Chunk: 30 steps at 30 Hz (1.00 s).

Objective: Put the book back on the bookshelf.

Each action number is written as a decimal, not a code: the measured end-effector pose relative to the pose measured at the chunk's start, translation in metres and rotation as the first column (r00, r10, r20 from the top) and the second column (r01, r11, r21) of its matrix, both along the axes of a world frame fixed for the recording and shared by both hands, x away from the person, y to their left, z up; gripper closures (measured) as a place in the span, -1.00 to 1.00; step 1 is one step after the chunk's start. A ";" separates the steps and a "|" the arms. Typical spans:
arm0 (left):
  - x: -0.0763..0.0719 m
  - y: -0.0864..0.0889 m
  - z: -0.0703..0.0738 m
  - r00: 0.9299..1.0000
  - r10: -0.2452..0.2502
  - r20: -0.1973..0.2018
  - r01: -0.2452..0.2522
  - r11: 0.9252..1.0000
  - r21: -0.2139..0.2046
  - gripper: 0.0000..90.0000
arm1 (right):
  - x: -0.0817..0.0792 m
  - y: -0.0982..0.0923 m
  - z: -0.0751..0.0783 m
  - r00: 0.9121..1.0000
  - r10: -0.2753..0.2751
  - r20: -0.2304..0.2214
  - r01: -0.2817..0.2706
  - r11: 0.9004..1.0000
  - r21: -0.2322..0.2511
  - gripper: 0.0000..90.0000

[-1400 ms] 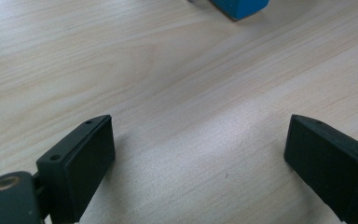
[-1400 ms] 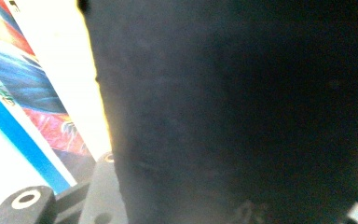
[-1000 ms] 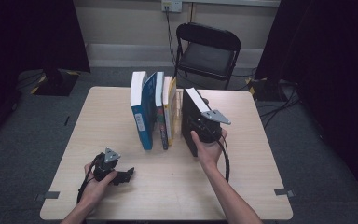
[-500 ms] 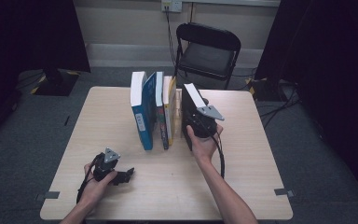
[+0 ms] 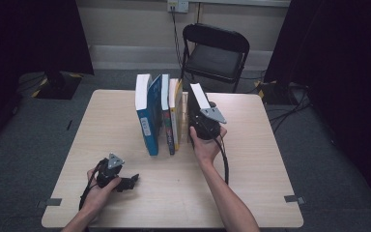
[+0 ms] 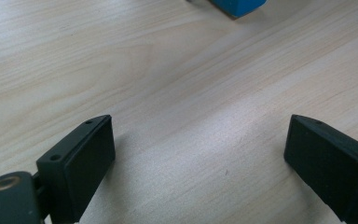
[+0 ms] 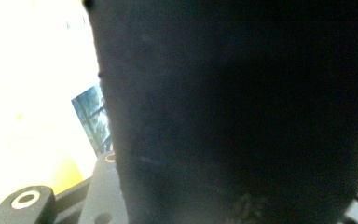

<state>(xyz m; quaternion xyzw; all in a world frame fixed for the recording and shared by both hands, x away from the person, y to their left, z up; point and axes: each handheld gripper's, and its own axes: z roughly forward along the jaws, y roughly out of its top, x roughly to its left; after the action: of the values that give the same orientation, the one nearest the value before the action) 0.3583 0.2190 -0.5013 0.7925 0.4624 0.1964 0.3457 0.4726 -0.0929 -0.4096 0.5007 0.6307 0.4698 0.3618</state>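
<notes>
A row of books stands upright mid-table: a thick blue book [image 5: 147, 116], a thin dark one [image 5: 165, 113] and a yellow one [image 5: 175, 111]. Right of them a black book [image 5: 196, 102] with white page edges stands close beside the yellow book. My right gripper [image 5: 204, 124] is shut on its near edge. In the right gripper view the black book's spine [image 7: 242, 112] looms large, with the yellow book's cover [image 7: 28, 93] to its left. My left gripper [image 5: 130, 181] lies on the table at the front left, open and holding nothing [image 6: 200, 154]. The blue book's corner [image 6: 237, 5] is far ahead of it.
The pale wooden table [image 5: 251, 193] has free room in front of and to the right of the books. A black folding chair [image 5: 217, 53] stands behind the far edge. Cables lie on the floor at the right [image 5: 290, 96].
My right gripper has carried the black book left and stood it straighter, from tilted and apart to close beside the yellow book. The left gripper has not moved.
</notes>
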 end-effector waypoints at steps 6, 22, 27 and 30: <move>0.000 0.000 0.000 1.000 -0.001 0.000 0.001 1.000 0.000 -0.82 | -0.006 0.003 -0.006 1.000 0.001 0.014 -0.001 1.000 -0.021 0.18; 0.000 0.000 0.000 1.000 -0.001 0.000 0.001 1.000 0.001 -0.82 | -0.033 -0.007 0.031 0.998 0.069 -0.003 -0.069 0.998 -0.013 0.07; 0.000 0.000 0.000 1.000 -0.001 0.000 0.001 1.000 0.001 -0.82 | -0.030 -0.008 0.035 0.996 0.089 0.000 -0.089 0.996 -0.009 0.05; 0.000 0.000 0.000 1.000 -0.001 0.000 0.001 1.000 0.000 -0.82 | -0.026 -0.008 0.033 0.996 0.086 -0.007 -0.086 0.996 -0.006 0.05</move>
<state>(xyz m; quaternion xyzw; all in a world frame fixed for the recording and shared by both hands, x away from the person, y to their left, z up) 0.3582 0.2191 -0.5013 0.7929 0.4619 0.1964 0.3457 0.4465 -0.1011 -0.3770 0.4736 0.6544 0.4810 0.3407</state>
